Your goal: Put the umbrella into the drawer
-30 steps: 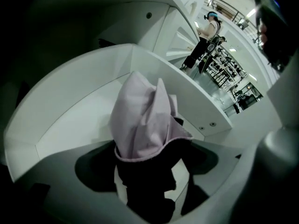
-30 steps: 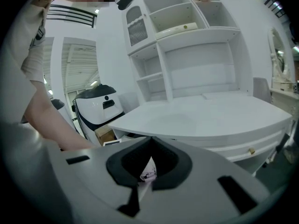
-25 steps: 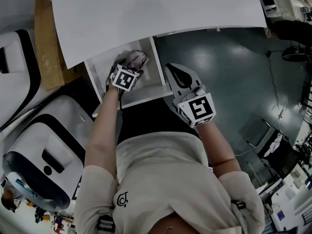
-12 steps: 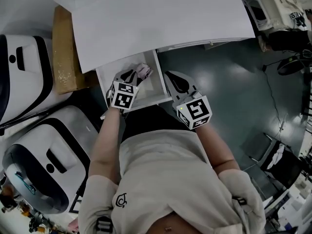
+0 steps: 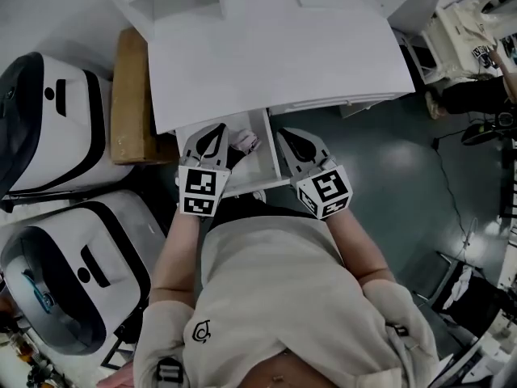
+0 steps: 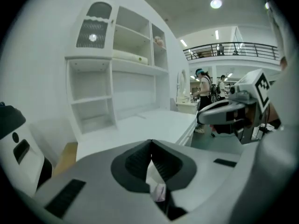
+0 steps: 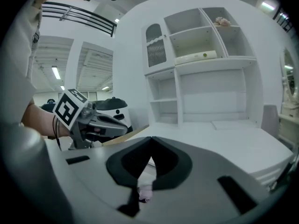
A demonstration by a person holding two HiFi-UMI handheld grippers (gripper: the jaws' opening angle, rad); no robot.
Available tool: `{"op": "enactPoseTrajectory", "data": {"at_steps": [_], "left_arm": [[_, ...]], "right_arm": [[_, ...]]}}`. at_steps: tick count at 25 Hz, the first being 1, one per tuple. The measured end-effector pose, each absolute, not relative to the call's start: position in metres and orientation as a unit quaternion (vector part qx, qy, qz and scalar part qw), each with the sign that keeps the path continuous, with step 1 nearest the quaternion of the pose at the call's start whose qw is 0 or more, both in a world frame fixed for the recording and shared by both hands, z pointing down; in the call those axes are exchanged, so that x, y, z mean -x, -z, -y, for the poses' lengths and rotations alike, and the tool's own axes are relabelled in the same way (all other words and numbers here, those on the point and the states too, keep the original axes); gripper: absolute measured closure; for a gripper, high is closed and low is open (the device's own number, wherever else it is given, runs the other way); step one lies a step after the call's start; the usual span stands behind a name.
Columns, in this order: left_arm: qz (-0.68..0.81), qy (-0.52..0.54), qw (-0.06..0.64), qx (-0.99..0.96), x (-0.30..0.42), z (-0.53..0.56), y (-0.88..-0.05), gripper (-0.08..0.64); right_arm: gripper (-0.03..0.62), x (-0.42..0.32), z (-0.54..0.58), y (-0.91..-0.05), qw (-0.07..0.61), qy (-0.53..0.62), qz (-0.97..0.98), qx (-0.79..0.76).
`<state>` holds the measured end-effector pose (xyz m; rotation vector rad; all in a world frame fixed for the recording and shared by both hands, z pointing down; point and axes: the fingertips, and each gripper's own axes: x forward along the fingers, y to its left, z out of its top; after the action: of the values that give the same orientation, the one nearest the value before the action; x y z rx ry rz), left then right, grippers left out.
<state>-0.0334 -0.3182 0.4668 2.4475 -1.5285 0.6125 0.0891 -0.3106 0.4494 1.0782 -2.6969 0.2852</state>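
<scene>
Left gripper: the left gripper (image 5: 215,132) hangs over the left half of the open drawer, its two jaws pressed tip to tip with nothing caught between them.
Right gripper: the right gripper (image 5: 289,138) is held level with it at the drawer's right wall; its jaws also meet at the tips and hold nothing.
Umbrella: a small folded pink umbrella (image 5: 245,141) lies inside the drawer, toward its far right corner, between the two grippers and touched by neither. In each gripper view a bit of it shows below the closed jaws.
Drawer: the white drawer (image 5: 273,153) stands pulled out from under the desk's near edge, toward the person.
Desk: a white desk (image 5: 266,55) with a bare top fills the far side of the scene; a white shelf unit (image 6: 117,69) rises from its far end.
Left of the desk: a brown board (image 5: 133,95) lies along the desk's left side, and beyond it stand two rounded white-and-black machines (image 5: 56,120), one nearer than the other.
Person: a beige shirt (image 5: 275,297) fills the near side of the head view, with both forearms reaching out to the grippers.
</scene>
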Motion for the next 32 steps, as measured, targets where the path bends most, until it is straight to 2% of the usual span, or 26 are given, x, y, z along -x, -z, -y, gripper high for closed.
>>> {"op": "enactPoseTrajectory", "data": {"at_steps": [8,14,21,32], "left_arm": [[0.544,-0.101,0.016,-0.833,0.049,0.306,-0.366,0.548],[0.554,-0.025,0.003,-0.832,0.069,0.295,-0.336,0.548],[0.554,-0.014,-0.021,-0.832,0.073,0.292,-0.315,0.548],[0.558,-0.019,-0.013,-0.829,0.077,0.280,-0.316,0.548]], "right_arm": [[0.586,-0.084,0.326,-0.395,0.064,-0.069,0.926,-0.365],[0.586,-0.084,0.332,-0.359,0.043,-0.028,0.927,-0.372],[0.588,-0.083,0.332,-0.341,0.037,0.004,0.926,-0.377],[0.588,-0.075,0.317,-0.332,0.037,0.030,0.926,-0.375]]}}
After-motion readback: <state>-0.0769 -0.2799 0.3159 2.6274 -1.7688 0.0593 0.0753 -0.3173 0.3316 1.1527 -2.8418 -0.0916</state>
